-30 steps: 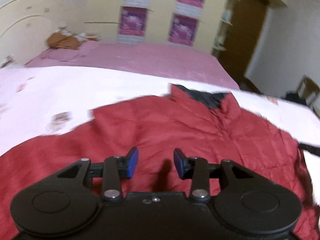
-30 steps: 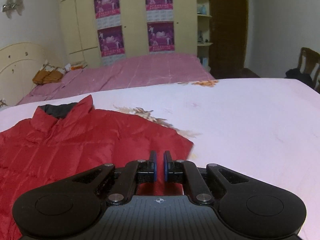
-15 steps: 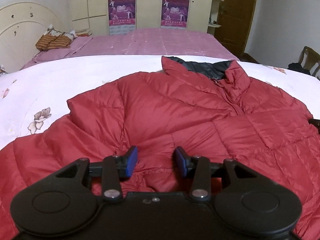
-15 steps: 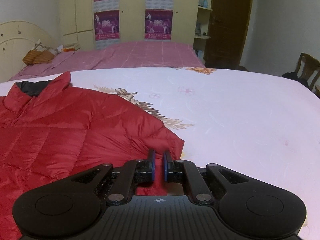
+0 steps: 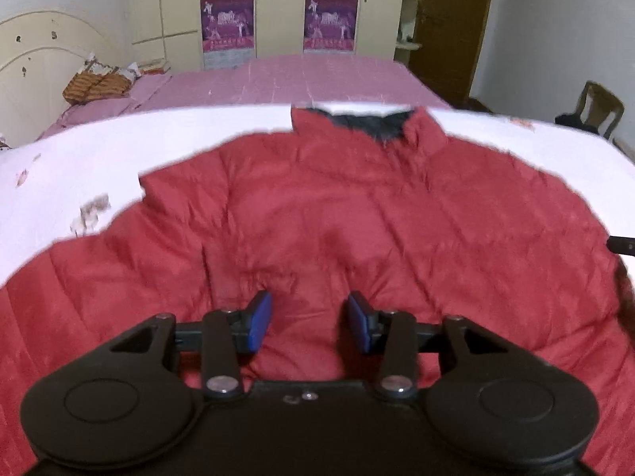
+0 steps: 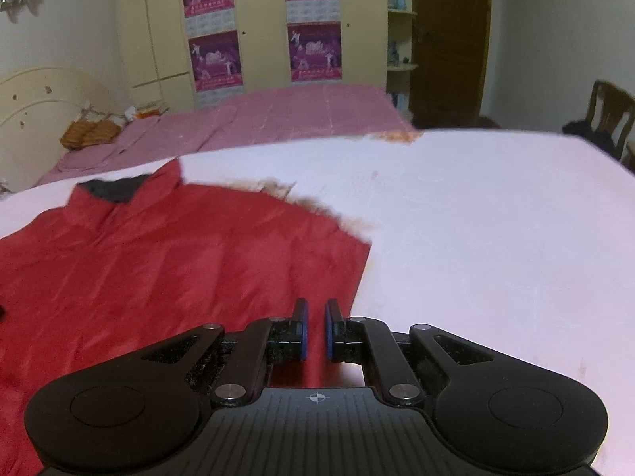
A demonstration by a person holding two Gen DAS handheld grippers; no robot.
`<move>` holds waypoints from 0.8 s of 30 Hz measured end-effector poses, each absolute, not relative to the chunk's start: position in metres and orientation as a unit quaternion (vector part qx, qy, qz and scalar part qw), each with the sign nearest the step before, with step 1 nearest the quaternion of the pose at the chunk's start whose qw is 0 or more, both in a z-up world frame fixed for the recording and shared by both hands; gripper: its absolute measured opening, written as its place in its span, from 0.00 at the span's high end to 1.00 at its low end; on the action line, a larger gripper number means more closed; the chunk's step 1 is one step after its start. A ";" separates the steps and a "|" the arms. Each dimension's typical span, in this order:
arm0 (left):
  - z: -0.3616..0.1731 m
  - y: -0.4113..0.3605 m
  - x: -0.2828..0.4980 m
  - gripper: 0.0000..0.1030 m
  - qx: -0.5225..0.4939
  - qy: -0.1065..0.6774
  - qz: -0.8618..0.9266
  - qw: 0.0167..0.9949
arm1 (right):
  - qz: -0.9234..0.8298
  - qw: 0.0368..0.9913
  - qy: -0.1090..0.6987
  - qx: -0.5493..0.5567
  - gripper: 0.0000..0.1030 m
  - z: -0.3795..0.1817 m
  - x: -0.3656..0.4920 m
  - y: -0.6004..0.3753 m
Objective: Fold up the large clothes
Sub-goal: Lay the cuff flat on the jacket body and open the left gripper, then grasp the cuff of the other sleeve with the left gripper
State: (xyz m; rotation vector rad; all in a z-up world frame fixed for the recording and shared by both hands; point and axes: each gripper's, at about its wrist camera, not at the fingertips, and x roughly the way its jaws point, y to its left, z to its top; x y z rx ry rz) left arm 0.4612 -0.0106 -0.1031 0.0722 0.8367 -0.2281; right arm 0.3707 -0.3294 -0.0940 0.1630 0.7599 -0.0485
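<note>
A red puffer jacket (image 5: 357, 214) with a dark-lined collar (image 5: 369, 123) lies spread front-up on the white bed sheet (image 5: 79, 158). My left gripper (image 5: 309, 321) hovers over the jacket's lower middle, open, its blue pads apart with nothing pressed between them. My right gripper (image 6: 316, 329) sits at the jacket's (image 6: 178, 269) right edge. Its pads are nearly together, with red cloth in the thin gap and under the fingers. Its dark tip (image 5: 621, 244) shows at the right edge of the left wrist view.
The white flowered sheet (image 6: 496, 238) stretches bare to the right of the jacket. Beyond it lie a pink bedspread (image 6: 278, 119), a cream headboard (image 5: 35, 59), wardrobes with purple posters (image 6: 313, 51), a brown door (image 6: 448, 39) and a wooden chair (image 6: 607, 111).
My left gripper has sunk closer to the jacket, whose collar now sits centred in its view. My right gripper has shifted along the jacket's right edge, staying shut.
</note>
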 end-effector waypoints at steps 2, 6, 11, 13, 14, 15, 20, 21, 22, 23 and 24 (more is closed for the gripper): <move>-0.108 -0.009 0.464 0.58 0.026 0.408 -0.108 0.906 | -0.028 0.919 0.388 0.068 0.94 -0.106 0.369 -0.323; -0.110 -0.011 0.466 0.57 0.033 0.406 -0.106 0.907 | -0.036 0.921 0.385 0.050 0.94 -0.115 0.369 -0.315; -0.110 -0.008 0.462 0.56 0.030 0.404 -0.107 0.908 | -0.038 0.921 0.386 0.030 0.94 -0.116 0.367 -0.312; -0.105 -0.005 0.459 0.60 0.029 0.409 -0.099 0.907 | -0.038 0.919 0.391 0.026 0.94 -0.114 0.368 -0.312; -0.099 -0.003 0.455 0.60 0.024 0.404 -0.095 0.910 | -0.038 0.918 0.394 0.023 0.94 -0.113 0.367 -0.312; -0.095 -0.002 0.452 0.60 0.028 0.394 -0.094 0.914 | -0.038 0.918 0.395 0.019 0.94 -0.112 0.366 -0.313; -0.106 -0.004 0.457 0.60 0.038 0.412 -0.098 0.905 | -0.039 0.918 0.394 0.008 0.94 -0.117 0.365 -0.309; -0.106 -0.004 0.458 0.60 0.036 0.413 -0.098 0.905 | -0.040 0.918 0.395 0.005 0.94 -0.117 0.366 -0.308; -0.106 -0.003 0.458 0.60 0.032 0.413 -0.098 0.905 | -0.041 0.917 0.397 0.002 0.94 -0.117 0.367 -0.307; -0.104 -0.001 0.458 0.60 0.030 0.413 -0.097 0.905 | -0.043 0.916 0.398 0.002 0.94 -0.115 0.366 -0.307; -0.101 0.000 0.455 0.59 0.029 0.410 -0.096 0.907 | -0.044 0.918 0.393 0.008 0.94 -0.110 0.364 -0.308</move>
